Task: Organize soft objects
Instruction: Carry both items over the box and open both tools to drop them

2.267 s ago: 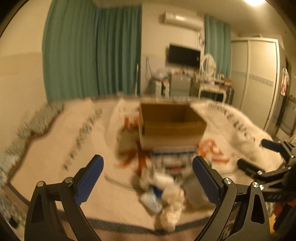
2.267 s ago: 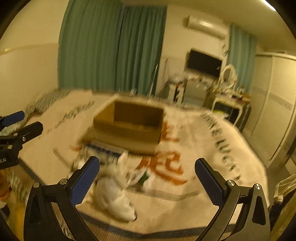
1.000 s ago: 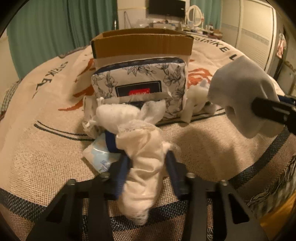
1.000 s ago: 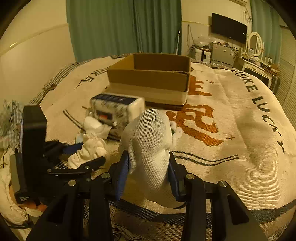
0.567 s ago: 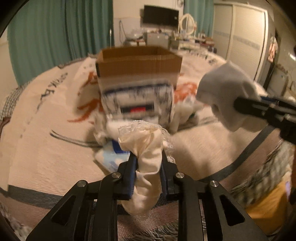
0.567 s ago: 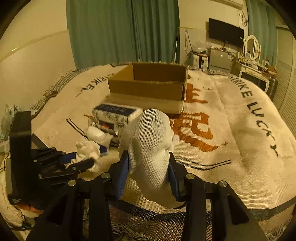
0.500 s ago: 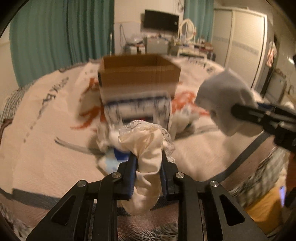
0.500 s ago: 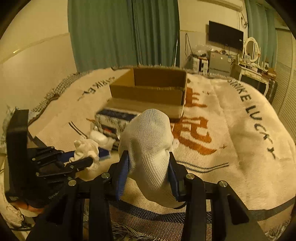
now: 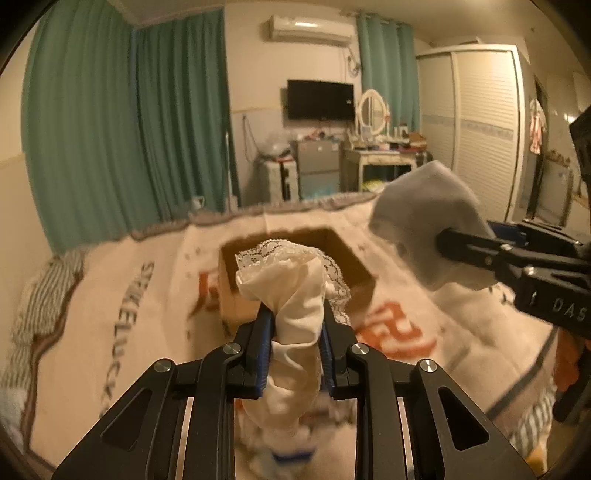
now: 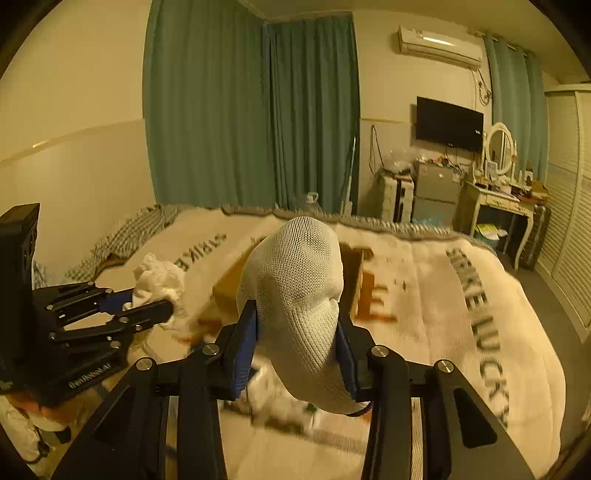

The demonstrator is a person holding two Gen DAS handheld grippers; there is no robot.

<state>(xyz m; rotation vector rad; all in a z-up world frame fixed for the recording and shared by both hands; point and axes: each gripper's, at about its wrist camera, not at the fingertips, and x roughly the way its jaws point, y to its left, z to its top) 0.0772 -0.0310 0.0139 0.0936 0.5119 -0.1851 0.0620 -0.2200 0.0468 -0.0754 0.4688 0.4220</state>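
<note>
Left gripper clamps lace cloth | right gripper clamps sock

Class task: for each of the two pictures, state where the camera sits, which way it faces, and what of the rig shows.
Left wrist: on the left gripper, facing the cardboard box; clamps a lace-trimmed cloth.
Right wrist: on the right gripper, facing likewise; clamps a white knit sock.
Shared: box, blanket, each other's gripper.

Teal curtains fill upper left. Wall TV and air conditioner top centre. White wardrobe right; warm dim light.
</note>
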